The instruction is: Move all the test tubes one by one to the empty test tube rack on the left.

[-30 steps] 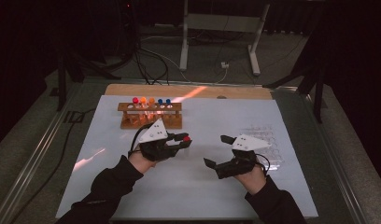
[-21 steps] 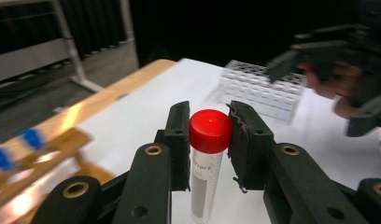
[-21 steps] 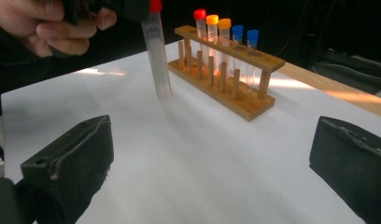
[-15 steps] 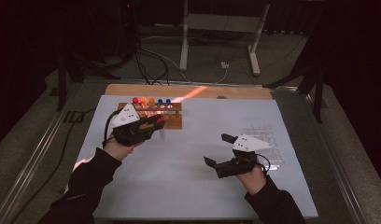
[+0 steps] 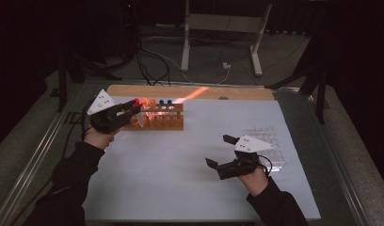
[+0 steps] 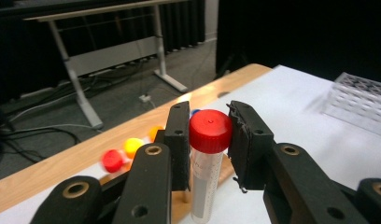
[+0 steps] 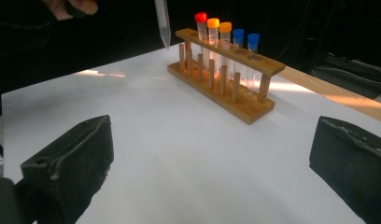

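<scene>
Left hand's tongs (image 5: 133,107) had swung from the middle of the counter (image 5: 190,155) over to the left end of the wooden rack (image 5: 157,122), clamped on a red-capped tube (image 6: 208,154) that hung upright just above and beside that end. Looked to me like it was about to drop into the empty end slot next to the other capped tubes (image 7: 221,32). Right tongs (image 5: 223,153) hadn't budged, jaws wide apart and holding nothing, near the clear tray (image 5: 270,141).
</scene>
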Available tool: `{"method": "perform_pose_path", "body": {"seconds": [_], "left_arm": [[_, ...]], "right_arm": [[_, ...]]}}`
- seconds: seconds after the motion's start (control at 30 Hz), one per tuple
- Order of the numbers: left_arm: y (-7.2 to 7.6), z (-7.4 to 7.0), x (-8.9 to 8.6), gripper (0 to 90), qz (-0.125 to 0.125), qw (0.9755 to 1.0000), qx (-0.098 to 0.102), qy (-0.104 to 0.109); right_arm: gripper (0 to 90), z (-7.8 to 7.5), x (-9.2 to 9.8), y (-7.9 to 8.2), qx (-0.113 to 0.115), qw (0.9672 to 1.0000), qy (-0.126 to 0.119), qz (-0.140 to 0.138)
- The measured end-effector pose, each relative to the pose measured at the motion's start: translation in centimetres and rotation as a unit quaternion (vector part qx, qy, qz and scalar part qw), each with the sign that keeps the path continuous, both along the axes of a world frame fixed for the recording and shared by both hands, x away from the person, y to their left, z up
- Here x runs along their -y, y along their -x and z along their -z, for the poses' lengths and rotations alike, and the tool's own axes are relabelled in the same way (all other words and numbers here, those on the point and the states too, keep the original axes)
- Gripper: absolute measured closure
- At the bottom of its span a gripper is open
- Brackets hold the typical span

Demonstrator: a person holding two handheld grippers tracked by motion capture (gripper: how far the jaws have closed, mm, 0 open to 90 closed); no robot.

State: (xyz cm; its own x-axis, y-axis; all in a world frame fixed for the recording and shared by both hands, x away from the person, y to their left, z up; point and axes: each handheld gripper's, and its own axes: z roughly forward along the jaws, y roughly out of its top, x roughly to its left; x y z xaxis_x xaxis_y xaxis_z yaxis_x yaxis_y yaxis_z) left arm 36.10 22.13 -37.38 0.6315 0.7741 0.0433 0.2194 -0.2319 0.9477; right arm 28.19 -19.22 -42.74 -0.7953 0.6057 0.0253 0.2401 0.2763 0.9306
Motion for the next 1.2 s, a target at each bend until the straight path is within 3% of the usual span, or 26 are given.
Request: {"method": "perform_pose_path", "body": {"seconds": [0.3, 0.6, 0.9, 1.07, 1.2], "left_arm": [[-2.0, -0.4, -1.6, 71.6, -0.044, 0.999, 0.006, -0.001], [-4.3, 0.6, -2.2, 71.6, -0.087, 0.9961, 0.012, 0.005], [-6.3, 1.6, -2.4, 71.5, -0.113, 0.9935, 0.009, 0.009], [-6.8, 2.4, -2.6, 71.5, -0.12, 0.9926, 0.011, 0.008], [-7.0, 3.3, -2.7, 71.5, -0.122, 0.9924, 0.0, 0.012]], "right_arm": [[0.0, 0.0, 0.0, 0.0, -0.001, 1.0, -0.003, -0.002], [0.0, 0.1, 0.0, 0.0, -0.003, 1.0, -0.001, -0.005], [0.0, 0.2, 0.0, -0.2, -0.009, 0.9999, -0.003, -0.009], [0.0, 0.2, 0.1, -0.2, -0.009, 0.9999, -0.003, -0.009], [0.0, 0.2, 0.1, -0.2, -0.012, 0.9999, -0.005, -0.009]]}}
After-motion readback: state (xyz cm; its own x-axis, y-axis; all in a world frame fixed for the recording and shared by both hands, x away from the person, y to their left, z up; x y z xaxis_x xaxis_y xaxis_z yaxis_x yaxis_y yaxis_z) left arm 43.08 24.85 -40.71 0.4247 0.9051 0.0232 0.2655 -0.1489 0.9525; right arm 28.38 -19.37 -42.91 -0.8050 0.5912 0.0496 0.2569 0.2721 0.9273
